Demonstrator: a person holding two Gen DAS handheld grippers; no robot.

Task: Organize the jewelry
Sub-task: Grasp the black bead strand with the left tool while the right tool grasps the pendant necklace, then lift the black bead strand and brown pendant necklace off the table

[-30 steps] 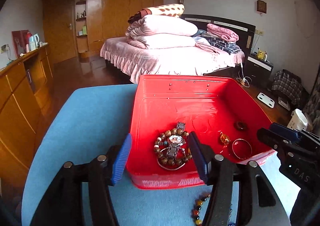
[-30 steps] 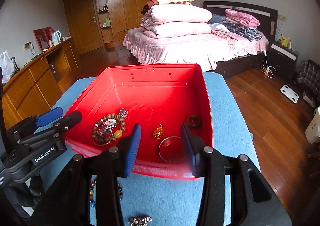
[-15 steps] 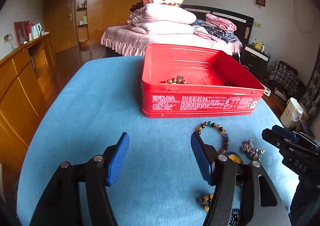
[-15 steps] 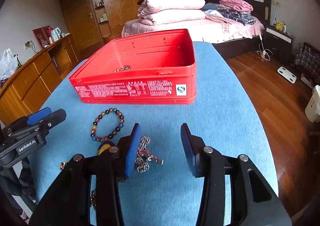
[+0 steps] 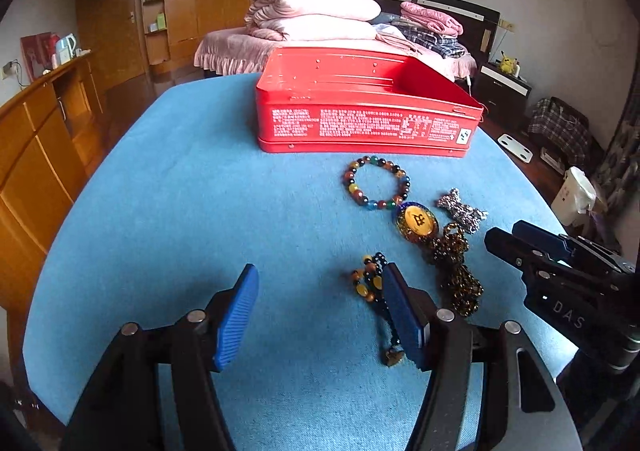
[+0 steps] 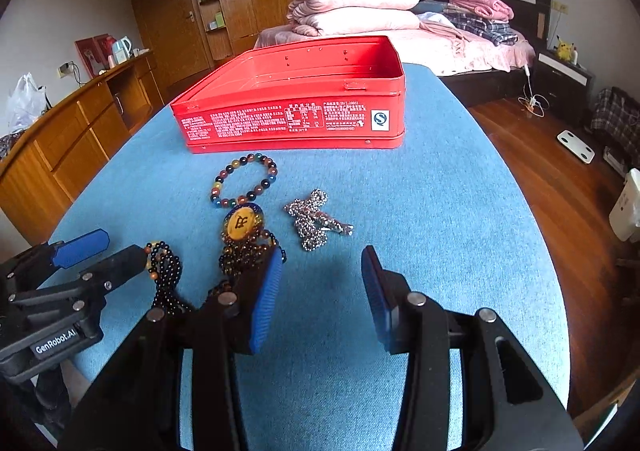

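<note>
An open red tin box (image 5: pixel 368 127) (image 6: pixel 296 119) stands at the far side of the blue table. In front of it lie a multicolour bead bracelet (image 5: pixel 376 183) (image 6: pixel 244 179), a yellow oval pendant on a dark bead strand (image 5: pixel 418 221) (image 6: pixel 242 225), a silver chain (image 5: pixel 462 209) (image 6: pixel 316 221) and a dark bead necklace (image 5: pixel 370 279) (image 6: pixel 166 275). My left gripper (image 5: pixel 320 311) is open and empty, its right finger beside the dark necklace. My right gripper (image 6: pixel 320 291) is open and empty, just short of the silver chain.
The blue cloth table (image 5: pixel 180 191) ends in a rounded edge on both sides. A wooden sideboard (image 5: pixel 36 139) runs along the left. A bed with folded quilts (image 5: pixel 320 23) stands behind, and wooden floor (image 6: pixel 560 187) lies to the right.
Both grippers have pulled back from above the red box and dropped low over the table. The box's inside is out of sight and the loose jewellery is now close in front.
</note>
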